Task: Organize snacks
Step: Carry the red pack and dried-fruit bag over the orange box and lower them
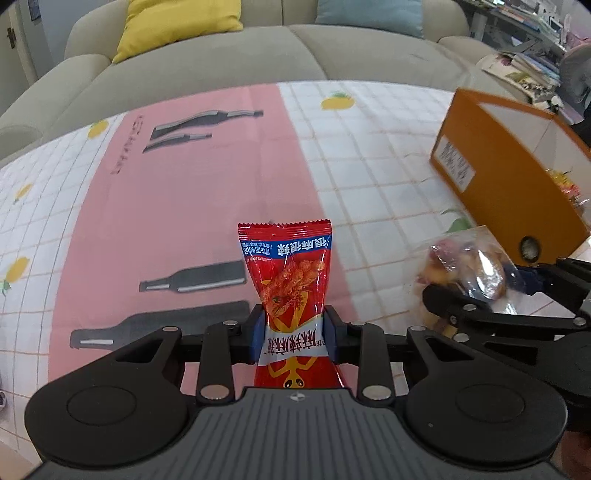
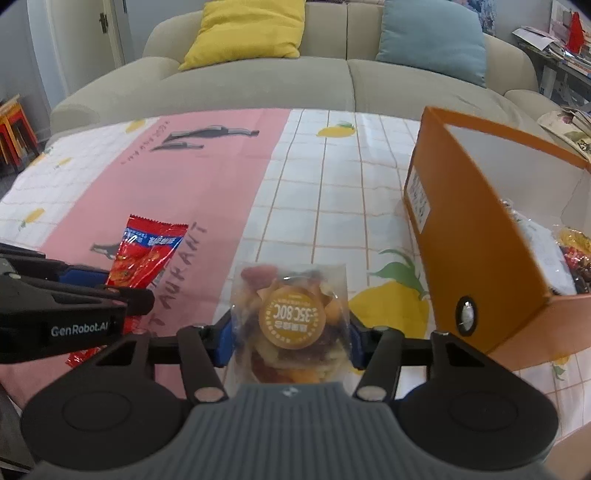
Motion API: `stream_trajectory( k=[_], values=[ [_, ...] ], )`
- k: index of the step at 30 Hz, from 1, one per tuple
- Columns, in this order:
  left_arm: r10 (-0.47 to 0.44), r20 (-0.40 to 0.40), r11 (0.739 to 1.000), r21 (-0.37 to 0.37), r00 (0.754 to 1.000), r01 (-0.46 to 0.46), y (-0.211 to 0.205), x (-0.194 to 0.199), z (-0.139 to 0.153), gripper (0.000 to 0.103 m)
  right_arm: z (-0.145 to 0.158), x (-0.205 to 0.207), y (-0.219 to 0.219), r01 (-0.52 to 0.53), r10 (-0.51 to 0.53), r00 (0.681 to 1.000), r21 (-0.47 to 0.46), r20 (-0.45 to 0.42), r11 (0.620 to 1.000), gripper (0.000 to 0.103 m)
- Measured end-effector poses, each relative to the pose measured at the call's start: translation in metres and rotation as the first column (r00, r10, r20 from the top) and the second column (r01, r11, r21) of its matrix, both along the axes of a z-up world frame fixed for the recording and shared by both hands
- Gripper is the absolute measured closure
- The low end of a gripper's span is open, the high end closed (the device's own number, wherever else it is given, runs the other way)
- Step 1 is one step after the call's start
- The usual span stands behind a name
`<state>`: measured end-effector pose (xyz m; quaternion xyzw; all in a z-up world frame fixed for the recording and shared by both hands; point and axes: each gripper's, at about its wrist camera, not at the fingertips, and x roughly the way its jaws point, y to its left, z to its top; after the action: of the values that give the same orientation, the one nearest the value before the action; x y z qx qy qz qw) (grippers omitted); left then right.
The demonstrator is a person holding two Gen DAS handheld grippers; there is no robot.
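Note:
My left gripper [image 1: 294,334] is shut on a red snack packet [image 1: 290,269] and holds it upright above the tablecloth. The packet also shows in the right wrist view [image 2: 142,258], at the left, with the left gripper [image 2: 110,288] on it. My right gripper [image 2: 290,338] is shut on a clear bag of mixed dried fruit [image 2: 291,317] with a round yellow label. That bag also shows in the left wrist view [image 1: 465,271], at the right, held by the right gripper [image 1: 498,291]. An open orange box [image 2: 469,221] with several snacks inside stands to the right.
A tablecloth [image 2: 303,192] with a pink band, white checks and lemon prints covers the table. A beige sofa [image 2: 277,85] with a yellow cushion [image 2: 243,29] and a blue cushion [image 2: 432,37] stands behind it. Cluttered shelves [image 2: 565,48] are at the far right.

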<state>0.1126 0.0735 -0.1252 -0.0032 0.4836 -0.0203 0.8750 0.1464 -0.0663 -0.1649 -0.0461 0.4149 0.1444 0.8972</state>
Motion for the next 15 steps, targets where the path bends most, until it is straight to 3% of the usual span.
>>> stream_trajectory(
  k=[15],
  values=[
    [-0.049, 0.123, 0.994, -0.088, 0.991, 0.06, -0.041, -0.006, 0.089, 0.068, 0.071, -0.028, -0.051, 0.125, -0.132, 0.99, 0.129, 0.047, 0.984, 0.048]
  ],
)
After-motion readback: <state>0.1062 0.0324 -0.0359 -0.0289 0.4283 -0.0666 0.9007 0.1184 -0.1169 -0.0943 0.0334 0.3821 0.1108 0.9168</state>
